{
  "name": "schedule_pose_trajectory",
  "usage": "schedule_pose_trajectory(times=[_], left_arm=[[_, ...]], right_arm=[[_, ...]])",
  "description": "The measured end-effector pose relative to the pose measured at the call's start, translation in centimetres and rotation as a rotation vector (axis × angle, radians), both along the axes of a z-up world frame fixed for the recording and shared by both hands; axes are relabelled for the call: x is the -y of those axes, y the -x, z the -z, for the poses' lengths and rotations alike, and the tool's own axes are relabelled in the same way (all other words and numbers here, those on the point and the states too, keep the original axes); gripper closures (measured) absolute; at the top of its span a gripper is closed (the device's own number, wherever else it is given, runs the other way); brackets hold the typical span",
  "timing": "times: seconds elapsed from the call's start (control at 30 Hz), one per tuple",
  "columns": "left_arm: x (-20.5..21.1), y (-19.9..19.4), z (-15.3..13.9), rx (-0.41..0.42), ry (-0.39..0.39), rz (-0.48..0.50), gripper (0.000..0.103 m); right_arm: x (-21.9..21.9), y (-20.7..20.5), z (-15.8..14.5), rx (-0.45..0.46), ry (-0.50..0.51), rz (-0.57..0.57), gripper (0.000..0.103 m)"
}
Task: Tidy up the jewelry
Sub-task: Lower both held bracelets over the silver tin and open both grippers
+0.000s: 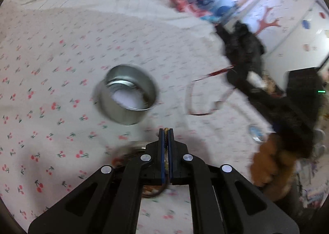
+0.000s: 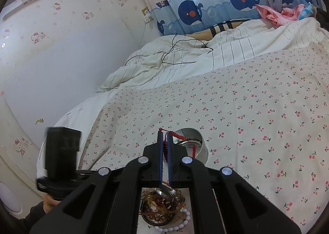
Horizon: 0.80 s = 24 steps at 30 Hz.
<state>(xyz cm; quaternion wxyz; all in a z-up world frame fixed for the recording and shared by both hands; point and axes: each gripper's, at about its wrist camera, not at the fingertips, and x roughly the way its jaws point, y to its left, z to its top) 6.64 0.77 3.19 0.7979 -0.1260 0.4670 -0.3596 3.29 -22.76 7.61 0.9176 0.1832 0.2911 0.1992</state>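
On the bed (image 2: 257, 110), cherry-print sheet, sits a round metal tin (image 1: 127, 94), lid off, upright; inside looks mostly bare, pale bottom showing, though blur hides detail. So task reads as early to mid: nothing clearly in the tin yet, judging by the left wrist view. Still to sort: a jewelry pile (image 2: 162, 205) of brown bead strings, metal rings and a white bead strand (image 2: 181, 223), lying on the sheet just below the right gripper, near the tin. A loose strap-like loop (image 1: 205, 100) lies right of the tin, blurred, can't tell what it is.

Right gripper (image 2: 164, 133): jaws nearly together, clamped on a red braided cord (image 2: 181, 136) that trails over the tin's rim.

Left gripper (image 1: 166, 130): jaws pressed close, pinching a brown-yellow woven cord (image 1: 166, 130) at the tips, rest hanging under the fingers; it hangs just short of the tin. Both pieces likely go into the tin next.
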Motion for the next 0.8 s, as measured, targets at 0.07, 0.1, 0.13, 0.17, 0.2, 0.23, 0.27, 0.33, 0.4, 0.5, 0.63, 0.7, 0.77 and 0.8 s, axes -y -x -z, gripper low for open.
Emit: schedule_pose_trajectory(times=[0.07, 0.1, 0.13, 0.17, 0.2, 0.23, 0.27, 0.33, 0.4, 0.5, 0.63, 0.7, 0.77, 0.8], left_arm=[[-0.3, 0.8, -1.2, 0.019, 0.033, 0.023, 0.101], [-0.4, 0.9, -1.7, 0.026, 0.035, 0.029, 0.101], [-0.5, 1.0, -1.9, 0.026, 0.042, 0.028, 0.101], [-0.6, 0.8, -1.9, 0.015, 0.064, 0.031, 0.101], [-1.0, 0.8, -2.0, 0.003, 0.078, 0.024, 0.101], [-1.1, 0.8, -2.1, 0.012, 0.061, 0.012, 0.101], [-1.1, 0.7, -2.3, 0.020, 0.050, 0.006, 0.101], [-1.4, 0.6, -2.5, 0.027, 0.054, -0.001, 0.101], [-1.2, 0.1, -3.1, 0.043, 0.054, -0.014, 0.101], [-1.1, -1.4, -3.6, 0.053, 0.052, -0.050, 0.101], [-0.7, -4.8, -2.9, 0.042, 0.050, -0.105, 0.101], [-0.1, -6.4, -2.4, 0.039, 0.054, -0.119, 0.101], [0.5, -7.8, -1.6, 0.030, 0.057, -0.132, 0.101], [0.9, -8.8, -0.8, 0.016, 0.036, -0.141, 0.101]], right_arm=[[0.1, 0.2, -0.2, 0.004, -0.005, 0.002, 0.099], [0.1, 0.3, -0.2, 0.006, -0.007, 0.004, 0.099], [0.1, 0.3, -0.3, 0.007, -0.008, 0.004, 0.099], [0.1, 0.4, -0.3, 0.008, -0.009, 0.004, 0.099], [0.0, 0.5, -0.4, 0.010, -0.009, 0.004, 0.099], [0.0, 0.5, -0.4, 0.011, -0.009, 0.004, 0.099], [0.0, 0.5, -0.4, 0.012, -0.012, 0.004, 0.099], [0.1, 0.5, -0.4, 0.012, -0.018, 0.005, 0.099], [0.1, 0.4, -0.4, 0.013, -0.027, 0.007, 0.099], [-0.1, 0.2, -0.4, 0.013, -0.031, 0.007, 0.099], [-0.1, -0.3, -0.1, 0.009, -0.043, 0.011, 0.099], [-0.2, -0.6, -0.1, 0.011, -0.049, 0.014, 0.099], [-0.1, -1.1, -0.1, 0.009, -0.055, 0.017, 0.099], [-0.1, -1.3, 0.0, 0.005, -0.058, 0.018, 0.099]])
